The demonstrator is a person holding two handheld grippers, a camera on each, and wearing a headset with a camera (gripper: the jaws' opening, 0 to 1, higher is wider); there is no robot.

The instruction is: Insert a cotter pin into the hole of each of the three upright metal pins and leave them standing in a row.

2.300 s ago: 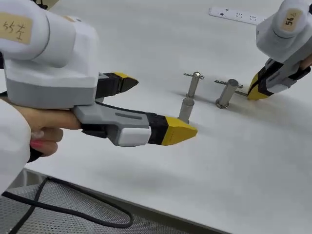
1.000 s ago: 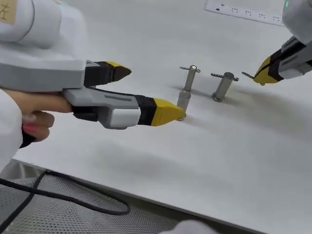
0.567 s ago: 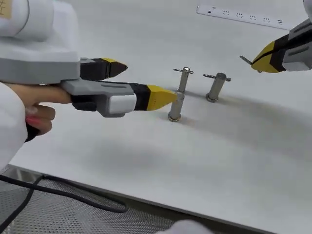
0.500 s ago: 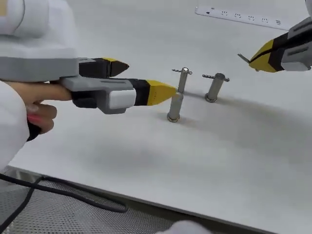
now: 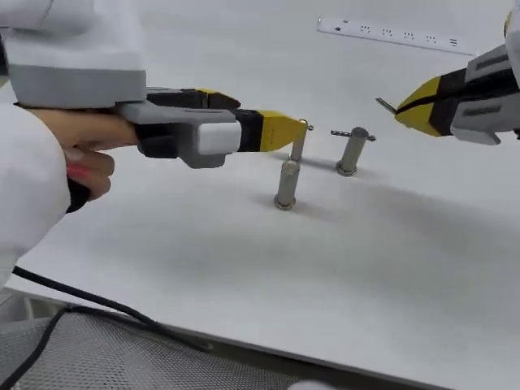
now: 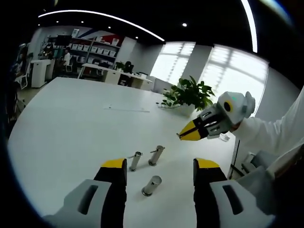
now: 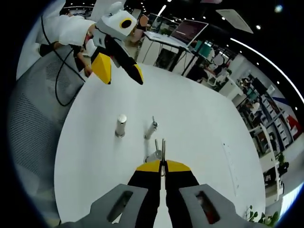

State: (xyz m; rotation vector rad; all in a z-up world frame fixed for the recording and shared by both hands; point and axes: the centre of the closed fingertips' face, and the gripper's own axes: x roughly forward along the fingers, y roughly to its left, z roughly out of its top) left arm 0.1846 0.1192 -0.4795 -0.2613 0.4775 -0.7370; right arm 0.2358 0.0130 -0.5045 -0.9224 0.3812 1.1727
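Three upright metal pins stand on the white table. The nearest pin is bare. The back pin and the right pin each carry a cotter pin through the top. My left gripper hovers open above and left of them, its near jaw covering the back pin's head. My right gripper is raised at the right, shut on a loose cotter pin pointing toward the pins.
A white power strip lies at the table's far side. A black cable runs over the grey mesh below the table's front edge. Bare tabletop spreads in front of and to the right of the pins.
The right gripper has lifted off the table beside the right pin and now hangs higher with the cotter pin. The left gripper has moved forward, over the pins.
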